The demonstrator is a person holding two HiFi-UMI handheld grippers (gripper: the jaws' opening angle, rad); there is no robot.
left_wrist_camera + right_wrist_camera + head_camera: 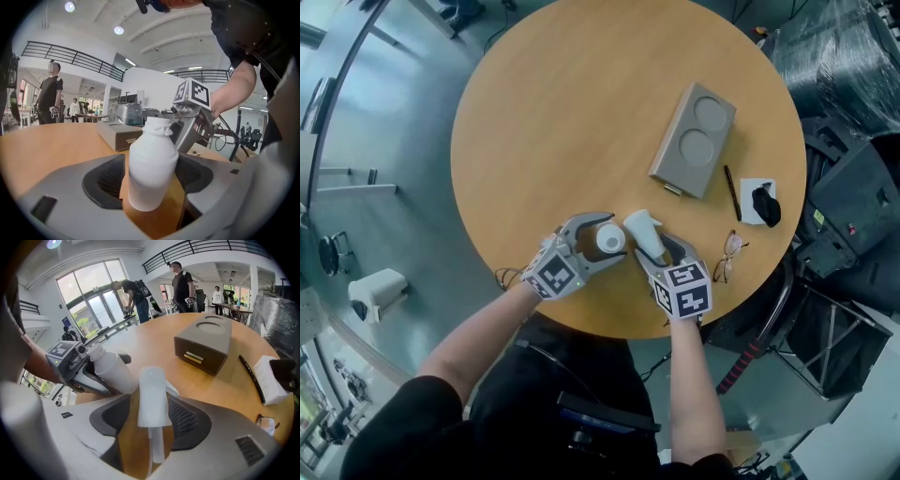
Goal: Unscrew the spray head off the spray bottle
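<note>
A white spray bottle (609, 240) (152, 168) stands upright on the round wooden table (562, 112) with its neck bare. My left gripper (614, 237) (152, 177) is open around it, and a little table shows on both sides of the bottle. The white spray head (642, 230) (152, 397) is off the bottle, its dip tube pointing back toward the camera. It lies between the jaws of my right gripper (654, 242) (150, 405), which is open. The trigger side is against the right pad, with a gap at the left pad. Whether the head rests on the table I cannot tell.
A grey box with two round recesses (694, 141) (206, 345) lies at the right of the table. Beside it are a black pen (731, 192), a white card with a black object (761, 203) and glasses (729, 255) near the edge. People stand far off.
</note>
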